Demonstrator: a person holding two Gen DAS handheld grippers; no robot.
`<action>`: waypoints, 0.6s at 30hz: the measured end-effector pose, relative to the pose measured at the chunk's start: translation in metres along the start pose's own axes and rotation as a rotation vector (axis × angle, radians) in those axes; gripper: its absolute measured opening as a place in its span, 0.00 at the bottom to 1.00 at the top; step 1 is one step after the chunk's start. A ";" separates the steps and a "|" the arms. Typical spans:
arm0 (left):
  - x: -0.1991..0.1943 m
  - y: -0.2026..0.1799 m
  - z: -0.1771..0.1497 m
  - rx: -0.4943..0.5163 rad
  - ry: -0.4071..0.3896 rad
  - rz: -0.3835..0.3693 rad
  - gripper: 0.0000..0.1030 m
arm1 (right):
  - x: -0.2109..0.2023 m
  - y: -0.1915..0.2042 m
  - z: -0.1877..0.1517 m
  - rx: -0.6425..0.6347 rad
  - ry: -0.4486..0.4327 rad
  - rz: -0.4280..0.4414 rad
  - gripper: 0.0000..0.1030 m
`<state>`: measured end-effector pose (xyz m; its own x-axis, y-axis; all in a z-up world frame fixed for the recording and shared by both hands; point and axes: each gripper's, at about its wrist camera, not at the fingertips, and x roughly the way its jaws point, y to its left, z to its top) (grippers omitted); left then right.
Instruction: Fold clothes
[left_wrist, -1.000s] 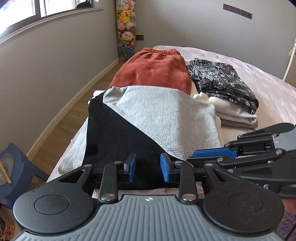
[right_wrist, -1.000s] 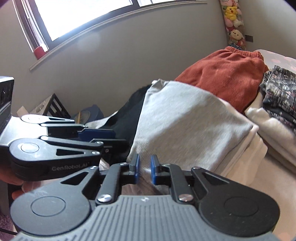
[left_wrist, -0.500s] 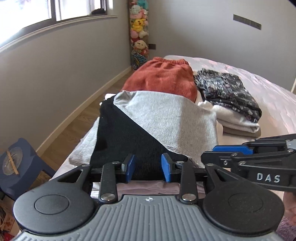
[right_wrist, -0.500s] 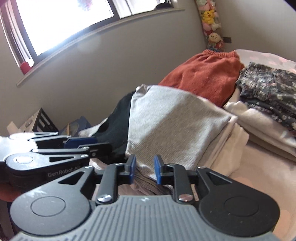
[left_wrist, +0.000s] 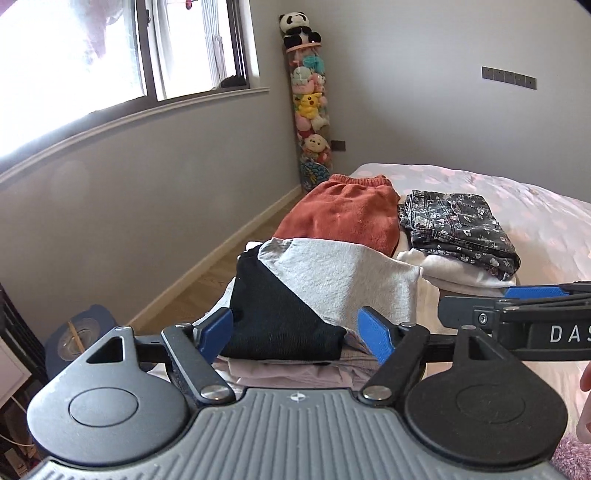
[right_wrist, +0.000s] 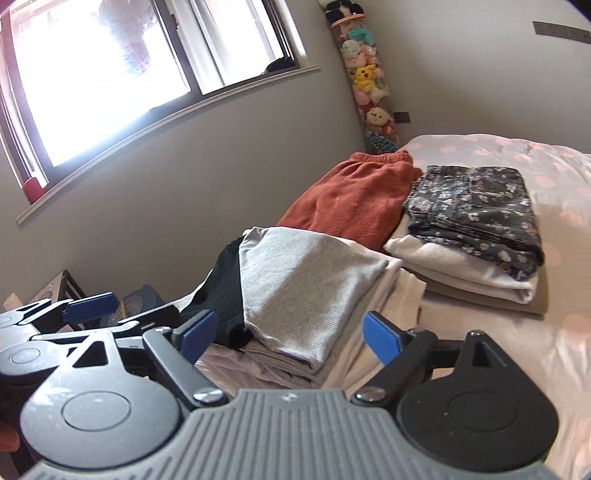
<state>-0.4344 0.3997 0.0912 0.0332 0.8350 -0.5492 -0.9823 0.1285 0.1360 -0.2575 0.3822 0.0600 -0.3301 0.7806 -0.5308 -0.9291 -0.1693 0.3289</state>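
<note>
A folded grey-and-black top (left_wrist: 314, 291) (right_wrist: 295, 291) lies on a stack of pale folded clothes at the near corner of the bed (left_wrist: 546, 221) (right_wrist: 517, 332). My left gripper (left_wrist: 297, 334) hovers just short of and above it; its jaws are opening and stand wide, with nothing pressed between the blue pads. My right gripper (right_wrist: 288, 336) hangs beside it on the right, also opening wide, with no cloth gripped. Each gripper shows in the other's view, the right gripper (left_wrist: 517, 314) and the left gripper (right_wrist: 74, 314).
Behind the top lie a folded rust-orange garment (left_wrist: 343, 218) (right_wrist: 351, 199) and dark floral jeans (left_wrist: 458, 229) (right_wrist: 476, 206) on white and beige folded clothes (right_wrist: 461, 277). A tower of plush toys (left_wrist: 310, 110) stands in the corner. A blue stool (left_wrist: 79, 332) sits on the floor at left.
Both grippers have drawn back and upward from the folded top, and their jaws have gone from nearly shut to wide. The views now tilt higher, showing the window and wall.
</note>
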 end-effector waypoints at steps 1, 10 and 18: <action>-0.004 -0.002 -0.002 -0.003 -0.004 0.008 0.72 | -0.005 0.000 -0.003 0.005 -0.008 -0.003 0.86; -0.037 -0.003 -0.025 -0.070 -0.027 0.059 0.72 | -0.038 0.009 -0.030 0.009 -0.030 -0.011 0.87; -0.064 0.007 -0.049 -0.145 -0.030 0.055 0.72 | -0.062 0.028 -0.052 -0.037 -0.049 0.000 0.87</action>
<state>-0.4526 0.3205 0.0869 -0.0182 0.8546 -0.5190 -0.9990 0.0051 0.0433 -0.2715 0.2974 0.0614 -0.3224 0.8088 -0.4918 -0.9349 -0.1906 0.2995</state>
